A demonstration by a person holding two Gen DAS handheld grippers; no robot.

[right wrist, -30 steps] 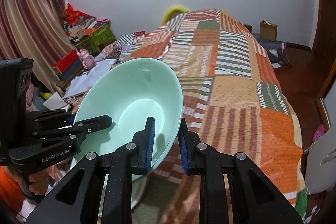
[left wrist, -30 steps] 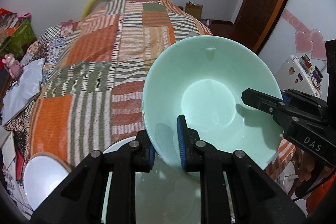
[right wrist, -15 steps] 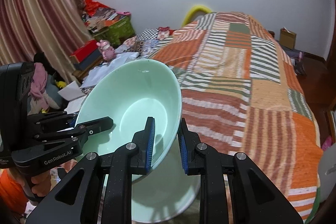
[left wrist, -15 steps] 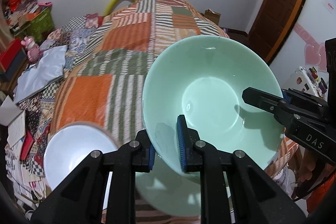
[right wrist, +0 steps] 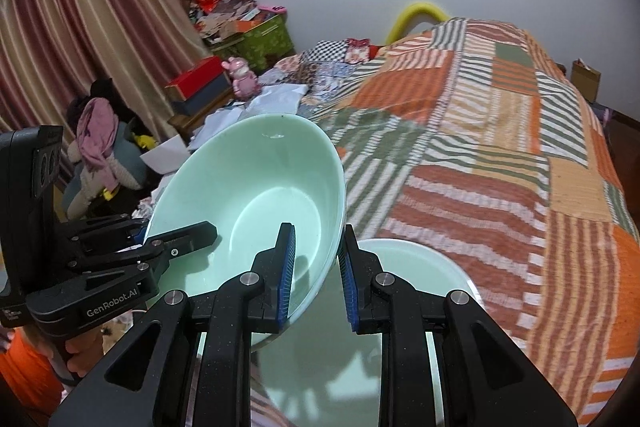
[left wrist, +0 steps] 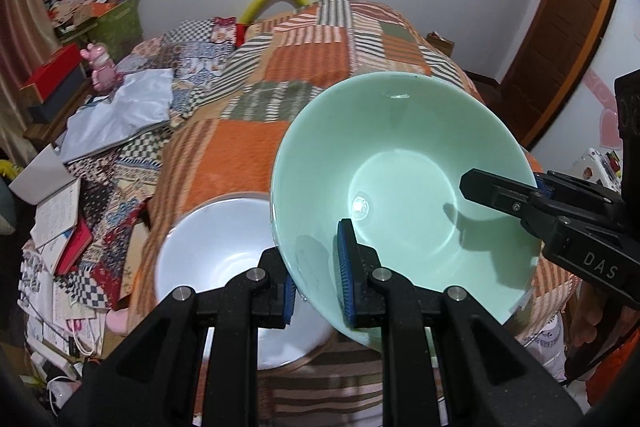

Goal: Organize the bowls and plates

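- The green bowl (left wrist: pixel 404 187) is held clear of the bed (left wrist: pixel 320 55), tilted so its open mouth faces back toward the person, carried by both grippers at once
- The left gripper (left wrist: pixel 318 269) has its jaws narrowed onto the near-left rim, one blue pad inside the bowl and one outside; the right gripper (right wrist: pixel 316 269) pinches the opposite rim in the same way, jaws narrow with the wall between the pads
- The white bowl (left wrist: pixel 224 267) sits on the near end of the bed, below the green bowl and to its left in the left wrist view; it lies just beside the left gripper, so that hand is the nearer one
- A second pale green dish (right wrist: pixel 420 291) lies beneath the right gripper, partly hidden by the fingers; whether it is a plate or a bowl is hard to tell
- My judgement: the coming move is to level the green bowl and lower it onto one of these two; which one cannot be told; the rim must go level first, or it will land edge-on
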